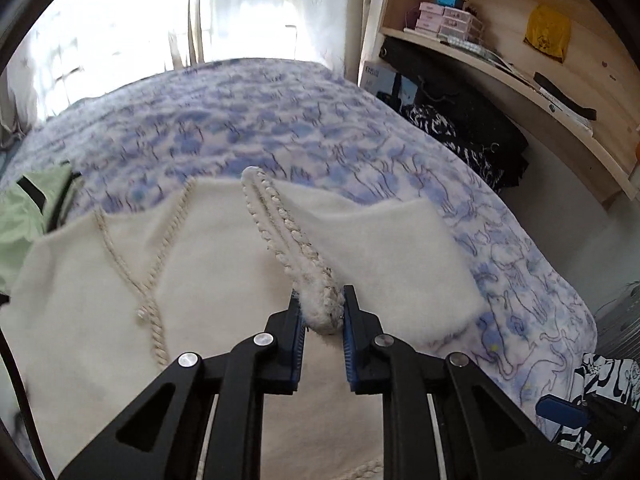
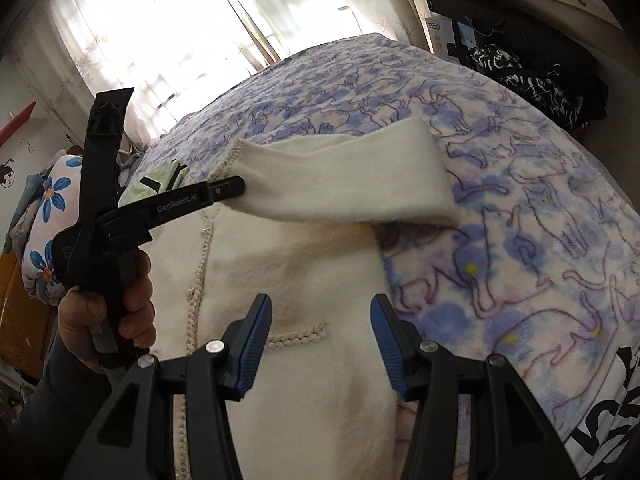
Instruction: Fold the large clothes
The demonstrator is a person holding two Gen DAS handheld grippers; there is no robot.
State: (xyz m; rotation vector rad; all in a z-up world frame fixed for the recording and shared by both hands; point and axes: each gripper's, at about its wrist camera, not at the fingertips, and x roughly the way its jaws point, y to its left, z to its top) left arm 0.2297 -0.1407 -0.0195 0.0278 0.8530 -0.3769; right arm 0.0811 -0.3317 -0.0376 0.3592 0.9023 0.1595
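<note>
A cream knit cardigan [image 1: 208, 280] with braided rope trim lies spread on the bed, also in the right wrist view [image 2: 304, 280]. My left gripper [image 1: 322, 312] is shut on the braided cuff of its sleeve [image 1: 280, 232], holding the sleeve [image 2: 352, 176] lifted across the body of the cardigan. In the right wrist view the left gripper [image 2: 236, 190] shows from the side, held by a hand. My right gripper [image 2: 322, 344] is open and empty, above the cardigan's right edge near a braided pocket trim [image 2: 296, 338].
A blue cat-print blanket [image 1: 280, 120] covers the bed. A light green garment [image 1: 28, 216] lies at the left. Wooden shelves [image 1: 520, 60] and dark bags [image 1: 460, 120] stand right of the bed. A black-and-white cloth [image 2: 608, 416] is at the near right. Curtains hang behind.
</note>
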